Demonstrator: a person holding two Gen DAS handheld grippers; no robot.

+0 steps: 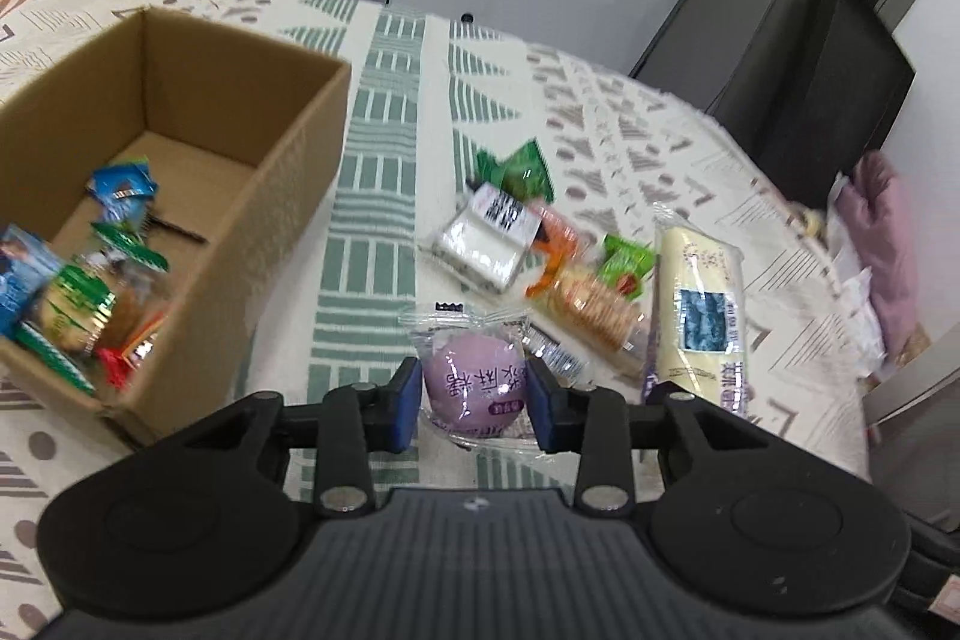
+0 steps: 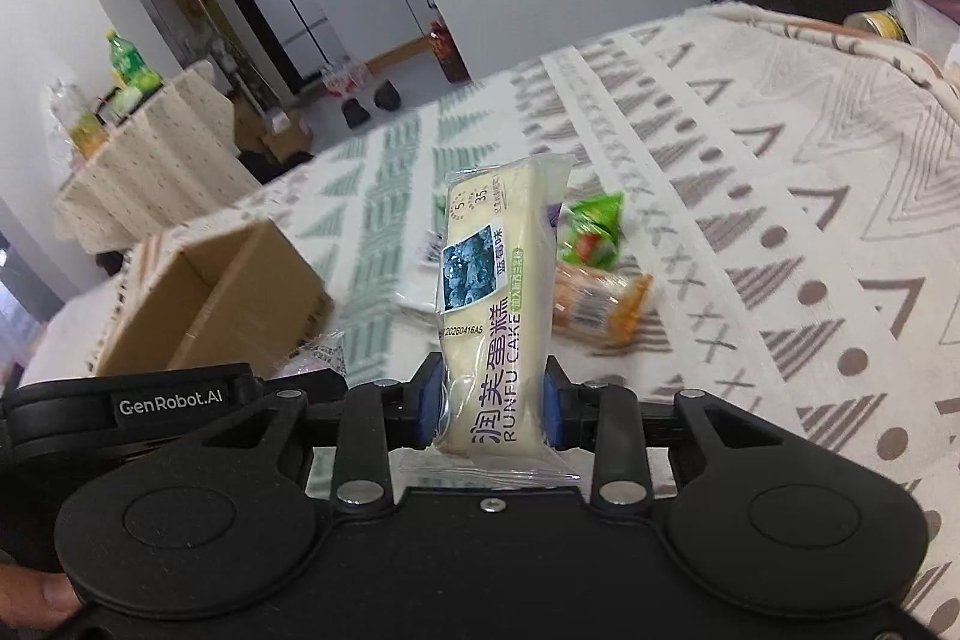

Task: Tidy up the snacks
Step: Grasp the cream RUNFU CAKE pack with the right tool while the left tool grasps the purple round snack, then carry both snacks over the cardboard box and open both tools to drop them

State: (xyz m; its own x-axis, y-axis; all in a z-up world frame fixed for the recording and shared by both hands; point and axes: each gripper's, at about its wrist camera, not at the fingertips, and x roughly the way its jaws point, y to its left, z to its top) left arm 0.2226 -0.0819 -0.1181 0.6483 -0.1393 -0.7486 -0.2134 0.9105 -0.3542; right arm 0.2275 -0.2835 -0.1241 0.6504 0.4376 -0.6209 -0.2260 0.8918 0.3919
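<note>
My blue-padded black jaws flank a lilac bun (image 1: 474,388) in clear wrap. My other pair holds a cream cake bar (image 2: 492,316) with purple lettering. The cardboard box (image 1: 288,172) is brown, the tabletop (image 1: 384,196) cream with green and grey triangles.

Soft daylight, motion blur, fisheye warping

Purple round bun (image 1: 474,382) in clear wrapper sits on the patterned cloth between blue pads; long pale Runfu cake bar (image 2: 498,304) in clear wrap, blueberry picture on its label, is lifted off the cloth, pinched at its near end. Open cardboard box (image 1: 288,172) at left holds several blue and green packets (image 1: 78,280). Loose pile between: white packet (image 1: 486,235), cracker pack (image 1: 591,307), green sachets (image 1: 519,169).
</note>
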